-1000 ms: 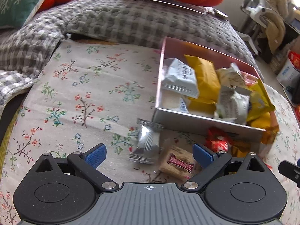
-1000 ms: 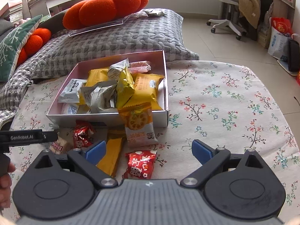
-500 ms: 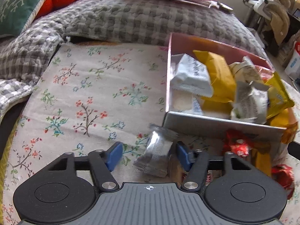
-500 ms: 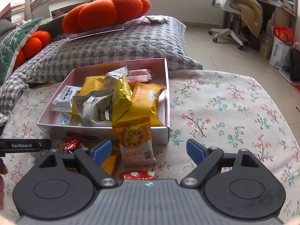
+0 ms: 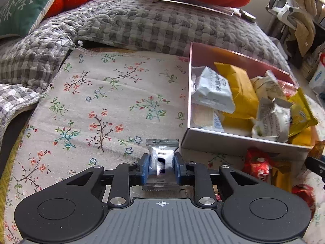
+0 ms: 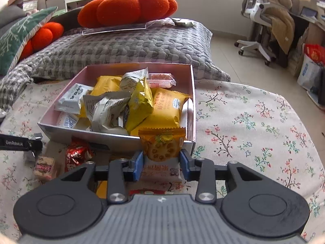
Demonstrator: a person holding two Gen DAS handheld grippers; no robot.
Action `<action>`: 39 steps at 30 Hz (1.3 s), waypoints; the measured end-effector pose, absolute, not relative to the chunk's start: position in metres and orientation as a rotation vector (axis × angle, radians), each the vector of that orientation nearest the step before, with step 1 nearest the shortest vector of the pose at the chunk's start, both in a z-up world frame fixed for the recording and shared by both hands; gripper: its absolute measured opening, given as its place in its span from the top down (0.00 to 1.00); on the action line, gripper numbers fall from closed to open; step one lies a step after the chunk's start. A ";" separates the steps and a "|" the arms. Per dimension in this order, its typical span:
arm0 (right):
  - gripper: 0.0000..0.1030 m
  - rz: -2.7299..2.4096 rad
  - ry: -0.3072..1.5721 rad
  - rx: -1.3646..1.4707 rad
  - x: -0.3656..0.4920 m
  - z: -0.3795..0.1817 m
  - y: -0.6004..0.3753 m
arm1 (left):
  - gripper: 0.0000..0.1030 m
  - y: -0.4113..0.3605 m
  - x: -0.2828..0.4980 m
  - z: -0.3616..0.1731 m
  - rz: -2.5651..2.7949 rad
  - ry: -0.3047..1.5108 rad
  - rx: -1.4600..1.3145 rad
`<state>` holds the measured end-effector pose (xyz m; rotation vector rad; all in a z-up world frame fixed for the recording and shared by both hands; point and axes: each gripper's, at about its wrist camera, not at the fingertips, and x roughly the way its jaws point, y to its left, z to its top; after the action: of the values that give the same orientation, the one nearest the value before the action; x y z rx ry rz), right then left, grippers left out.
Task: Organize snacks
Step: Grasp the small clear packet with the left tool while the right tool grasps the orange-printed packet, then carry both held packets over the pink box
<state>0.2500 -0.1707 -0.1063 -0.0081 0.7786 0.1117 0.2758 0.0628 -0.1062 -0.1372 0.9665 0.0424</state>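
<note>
Both wrist views look steeply down, close over the shared snack box (image 5: 239, 142) (image 6: 113, 140).

Left gripper (image 5: 161, 169) low centre of its frame, angled down, jaws closing, blue pads pressing a silver snack packet (image 5: 162, 158). Right gripper (image 6: 161, 163) low centre, angled down, jaws closing on an orange cracker packet (image 6: 161, 148), pads touching its sides.

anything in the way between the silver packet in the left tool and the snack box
Only the box's near wall. The left tool is closing on the silver packet, which sits below that wall, so it must rise over the rim; no other item lies between.
</note>
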 end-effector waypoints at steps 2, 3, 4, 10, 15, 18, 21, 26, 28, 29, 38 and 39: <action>0.67 0.116 0.781 0.015 0.250 -0.103 -0.173 | 0.78 0.063 0.274 -0.103 0.040 0.958 -0.139; 0.67 0.116 0.780 0.022 0.249 -0.101 -0.173 | 0.78 0.063 0.274 -0.101 0.041 0.956 -0.138; 0.67 0.115 0.782 0.026 0.249 -0.100 -0.174 | 0.78 0.063 0.273 -0.100 0.043 0.956 -0.139; 0.67 0.102 0.796 0.069 0.248 -0.093 -0.183 | 0.78 0.069 0.269 -0.087 0.040 0.933 -0.172; 0.67 0.085 0.778 0.113 0.245 -0.084 -0.194 | 0.78 0.065 0.266 -0.077 0.016 0.894 -0.172; 0.67 0.087 0.767 0.131 0.245 -0.080 -0.196 | 0.78 0.062 0.264 -0.071 -0.012 0.873 -0.186; 0.67 0.099 0.767 0.152 0.246 -0.080 -0.197 | 0.78 0.059 0.264 -0.066 -0.039 0.850 -0.198; 0.67 0.135 0.759 0.203 0.249 -0.078 -0.198 | 0.78 0.056 0.267 -0.060 -0.086 0.821 -0.234; 0.67 0.150 0.751 0.223 0.251 -0.076 -0.197 | 0.78 0.054 0.269 -0.058 -0.106 0.810 -0.247; 0.67 0.161 0.748 0.236 0.252 -0.075 -0.197 | 0.78 0.052 0.270 -0.057 -0.119 0.804 -0.252; 0.67 0.252 0.752 0.303 0.266 -0.076 -0.183 | 0.78 0.030 0.288 -0.055 -0.212 0.770 -0.221; 0.67 0.263 0.754 0.309 0.268 -0.076 -0.181 | 0.78 0.028 0.290 -0.056 -0.218 0.768 -0.216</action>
<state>0.2684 -0.1808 -0.0762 0.3094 0.7544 0.2635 0.2899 0.0281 -0.0557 -0.2156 0.7678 -0.2175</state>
